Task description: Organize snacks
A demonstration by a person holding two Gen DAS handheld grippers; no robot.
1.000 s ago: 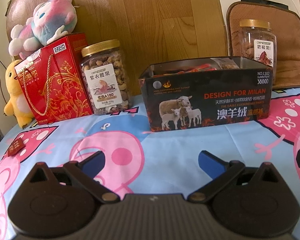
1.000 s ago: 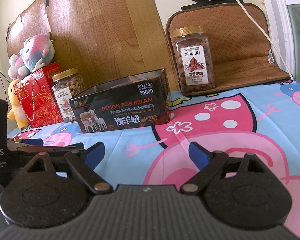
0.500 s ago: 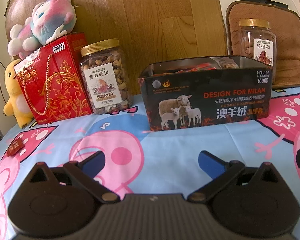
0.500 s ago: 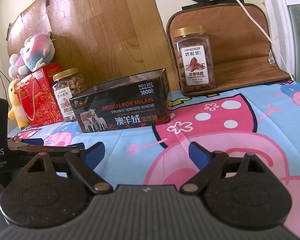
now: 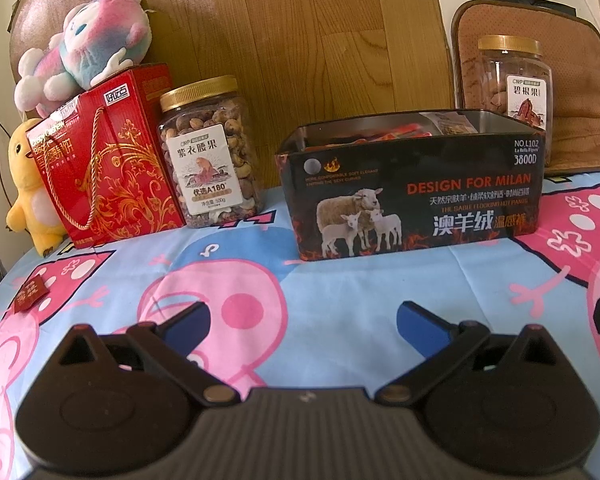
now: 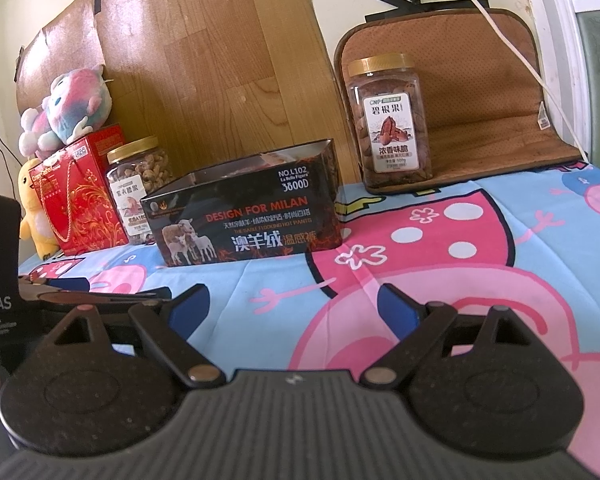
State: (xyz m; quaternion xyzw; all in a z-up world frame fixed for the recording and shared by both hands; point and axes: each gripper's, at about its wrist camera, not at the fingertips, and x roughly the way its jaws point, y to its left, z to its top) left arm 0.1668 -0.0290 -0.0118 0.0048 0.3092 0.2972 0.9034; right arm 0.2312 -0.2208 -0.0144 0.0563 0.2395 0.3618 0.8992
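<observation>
- Left view: the left gripper is wide open and holds nothing. It has hardly moved. The black box sits far off, with snack packets inside. One red packet lies alone, near left.
- Right view: the right gripper is wide open and empty too, and just as still. The pecan jar stands far right. So no snack has changed places.

Black left tool, right tool, blue fingertips, brass pivot screws
</observation>
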